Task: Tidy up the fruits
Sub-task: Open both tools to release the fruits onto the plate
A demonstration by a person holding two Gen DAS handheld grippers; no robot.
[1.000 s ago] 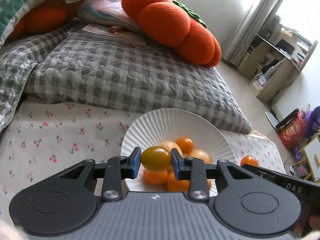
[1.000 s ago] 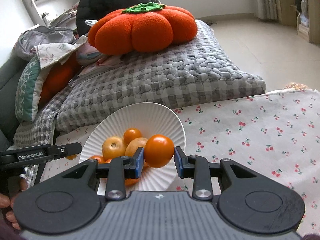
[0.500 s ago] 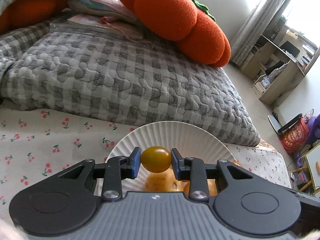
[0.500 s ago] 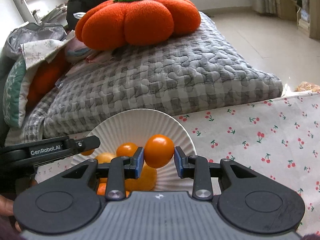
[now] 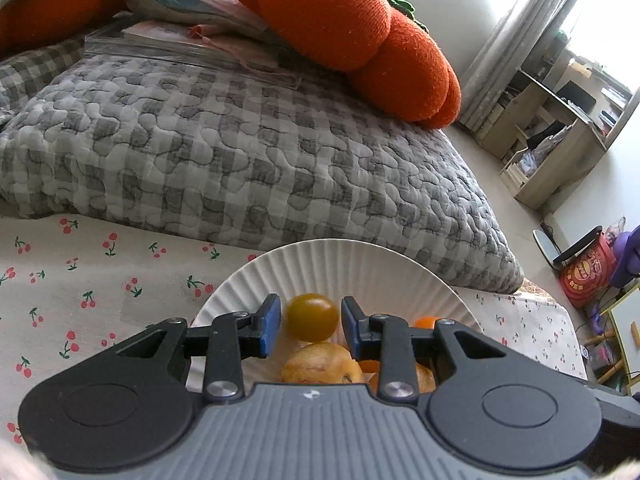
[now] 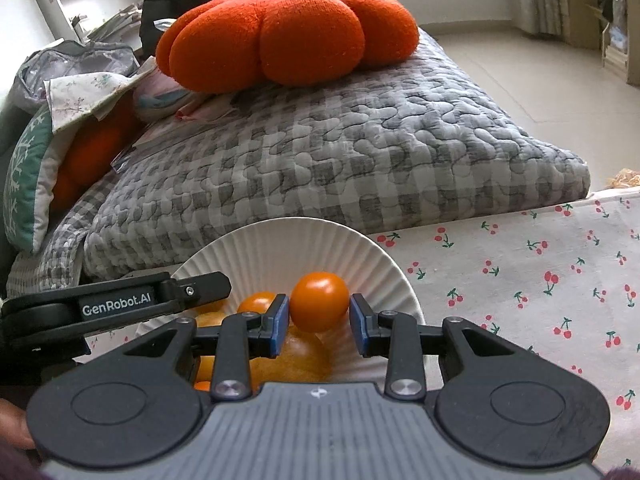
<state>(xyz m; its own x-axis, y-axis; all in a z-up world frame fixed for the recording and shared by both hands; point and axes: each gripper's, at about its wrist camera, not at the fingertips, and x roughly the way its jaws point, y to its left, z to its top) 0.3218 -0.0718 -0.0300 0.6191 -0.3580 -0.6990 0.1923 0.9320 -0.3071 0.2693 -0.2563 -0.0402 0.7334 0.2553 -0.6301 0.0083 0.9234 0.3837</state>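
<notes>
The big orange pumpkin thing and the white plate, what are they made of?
The pumpkin cushion looks like soft plush or knitted fabric: its surface is fuzzy and matte, with a crocheted-looking green top. The white plate looks like glazed ceramic, smooth with fine ridges fanning to the rim, though it could be stiff moulded paper or plastic.

White lettering "GenRobot.AI" stands on the black side of the left hand-held gripper [image 6: 192,294].
</notes>
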